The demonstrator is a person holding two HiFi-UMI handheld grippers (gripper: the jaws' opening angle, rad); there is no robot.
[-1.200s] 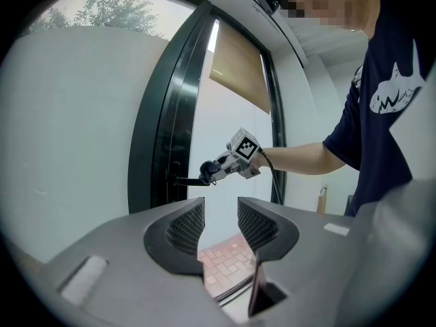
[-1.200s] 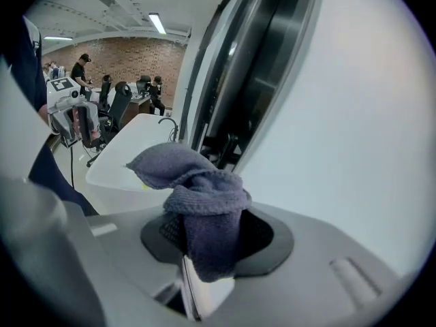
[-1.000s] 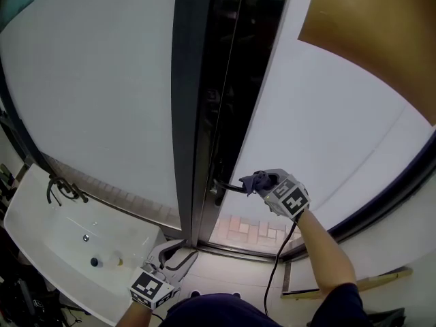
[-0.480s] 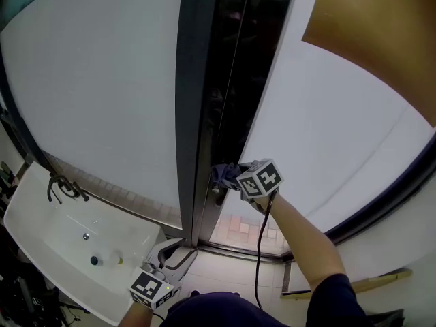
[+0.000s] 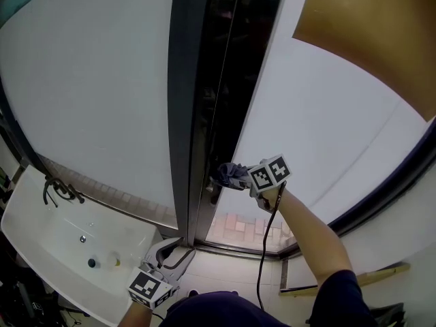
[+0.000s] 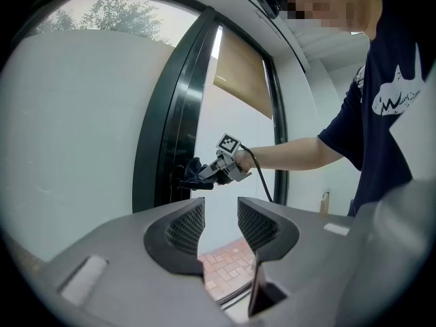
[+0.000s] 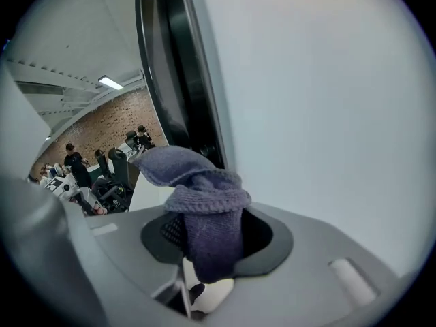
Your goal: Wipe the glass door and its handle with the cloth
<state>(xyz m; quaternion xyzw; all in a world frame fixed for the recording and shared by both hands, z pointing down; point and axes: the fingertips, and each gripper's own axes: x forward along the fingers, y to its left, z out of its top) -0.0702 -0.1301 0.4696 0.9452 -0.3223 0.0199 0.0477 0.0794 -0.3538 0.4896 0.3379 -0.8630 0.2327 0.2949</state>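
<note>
The glass door's dark frame (image 5: 187, 114) runs down the middle of the head view, with pale glass (image 5: 327, 128) to its right. My right gripper (image 5: 251, 177) is shut on a purple-grey cloth (image 5: 230, 174), which is pressed against the door edge at handle height. The cloth covers most of the dark handle (image 5: 212, 195). In the right gripper view the cloth (image 7: 201, 203) bunches between the jaws, close to the frame (image 7: 170, 80). My left gripper (image 5: 170, 254) hangs low and open with nothing in it. The left gripper view shows that open gripper (image 6: 213, 227) and the cloth (image 6: 191, 172) at the handle.
A white sink (image 5: 41, 251) with a dark faucet (image 5: 58, 191) stands at lower left. Brick paving (image 5: 245, 227) shows through the bottom of the glass. A tan blind (image 5: 368, 33) covers the upper right. People and equipment (image 7: 75, 162) appear beyond the door frame.
My right gripper has carried the cloth leftward from beside the handle onto the door edge and handle. The left gripper has stayed low and open.
</note>
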